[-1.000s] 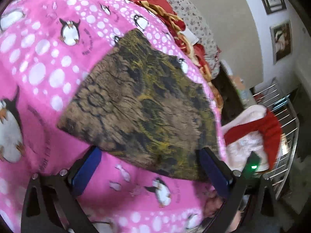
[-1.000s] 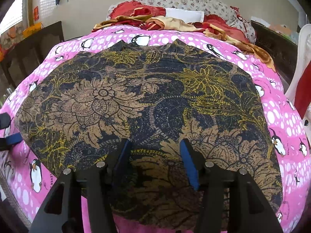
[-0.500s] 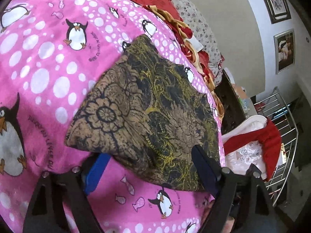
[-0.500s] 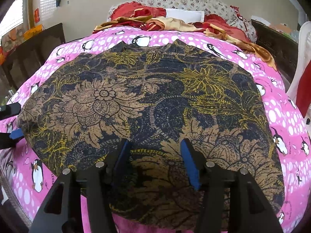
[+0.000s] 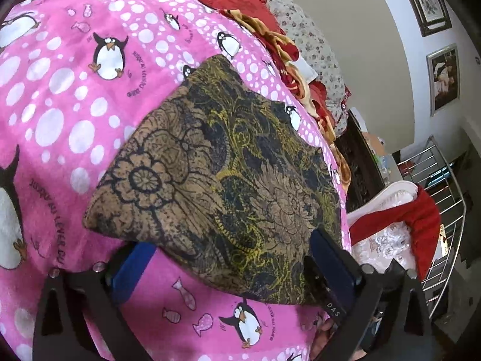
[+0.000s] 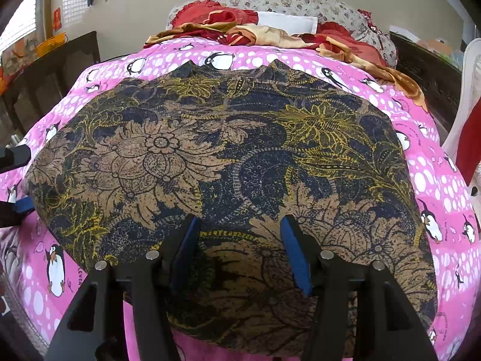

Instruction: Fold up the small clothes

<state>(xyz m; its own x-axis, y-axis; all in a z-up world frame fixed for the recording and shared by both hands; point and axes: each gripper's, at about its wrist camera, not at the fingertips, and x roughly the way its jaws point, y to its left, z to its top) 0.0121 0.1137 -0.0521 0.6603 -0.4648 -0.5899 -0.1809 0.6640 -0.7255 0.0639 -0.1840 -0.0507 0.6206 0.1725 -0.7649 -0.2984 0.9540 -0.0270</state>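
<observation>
Pink penguin-print blanket (image 6: pixel 427 162) covers the bed we work on, and on it the dark floral garment (image 6: pixel 228 156) lies spread flat. Nearest us in the right wrist view, our right tool (image 6: pixel 239 231) hangs over the garment's near hem with its blue pads moderately apart and cloth showing between them; we cannot tell whether the pads touch the fabric. In the left wrist view, our left tool (image 5: pixel 228 258) stands spread wide at the garment's side edge, one blue pad (image 5: pixel 132 267) tucked beneath the edge of the cloth and the other pad (image 5: pixel 330 264) over its top near the corner. Farther back, beyond the garment's far edge, red and tan bedding (image 6: pixel 270 33) is bunched against a flowered pillow (image 6: pixel 288 0). Off to the side, a metal rack (image 5: pixel 445 198) stands by the wall.
</observation>
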